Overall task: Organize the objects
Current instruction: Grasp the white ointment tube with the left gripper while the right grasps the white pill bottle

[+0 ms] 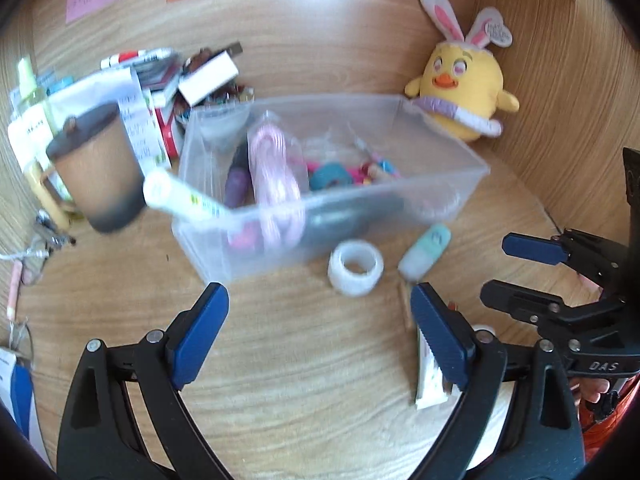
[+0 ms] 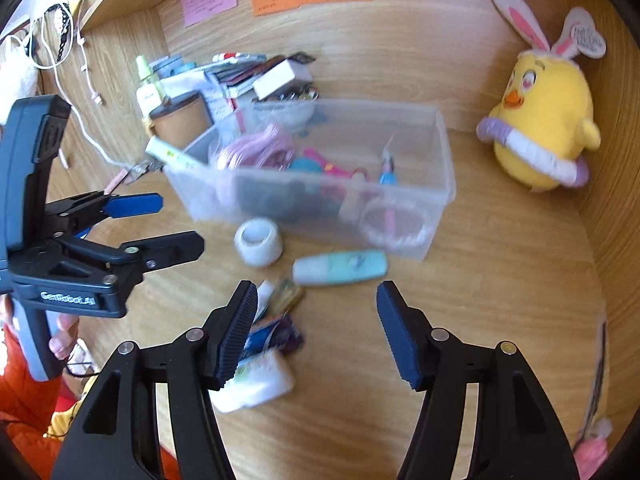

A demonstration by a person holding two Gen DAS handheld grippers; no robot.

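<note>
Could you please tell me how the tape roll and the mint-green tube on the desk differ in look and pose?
The tape roll is whitish, a squat ring with an open hole; the mint-green tube is long and capped. The tape roll lies nearer the bin's left end, the tube further right. Both rest loose on the wooden desk, just outside the clear bin.

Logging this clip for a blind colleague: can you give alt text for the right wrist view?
The open right gripper hovers empty over a wooden desk, facing a clear bin of small items. A tape roll and a mint tube lie before the bin, a yellow plush chick sits right, and the left gripper is at left.
</note>
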